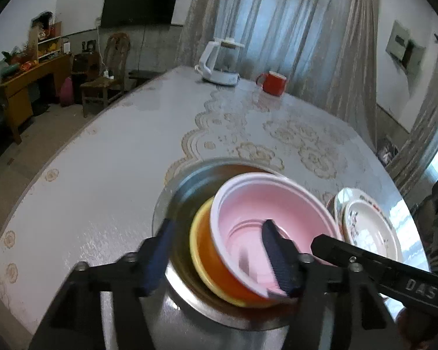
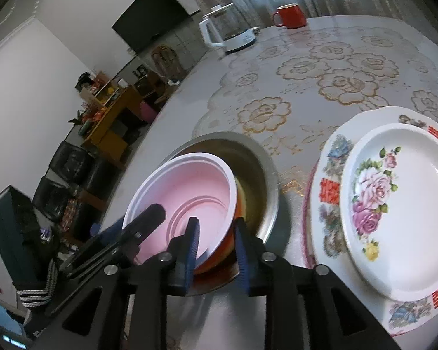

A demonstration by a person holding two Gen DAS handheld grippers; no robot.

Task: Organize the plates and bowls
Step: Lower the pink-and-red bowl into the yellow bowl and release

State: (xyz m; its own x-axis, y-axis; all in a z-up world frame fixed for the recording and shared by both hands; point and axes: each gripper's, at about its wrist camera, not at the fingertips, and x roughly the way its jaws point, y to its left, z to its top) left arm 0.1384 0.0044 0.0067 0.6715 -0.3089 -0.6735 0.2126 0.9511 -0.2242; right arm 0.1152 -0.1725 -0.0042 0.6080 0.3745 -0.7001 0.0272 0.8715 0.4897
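Nesting tilted inside the orange bowl (image 1: pixel 213 265), the pink bowl (image 1: pixel 248 204) sits with it in the steel basin (image 1: pixel 184 192) on your surface (image 1: pixel 102 160). Your left claw (image 1: pixel 219 259) stands open, one finger outside the bowls and one inside the pink bowl, not pressing. Your right claw (image 2: pixel 216 250) is narrowly parted astride the near rims of the pink and orange bowls; whether it pinches them is unclear. The floral plate (image 2: pixel 400 204) rests on the patterned plate (image 2: pixel 330 192), just right of the basin.
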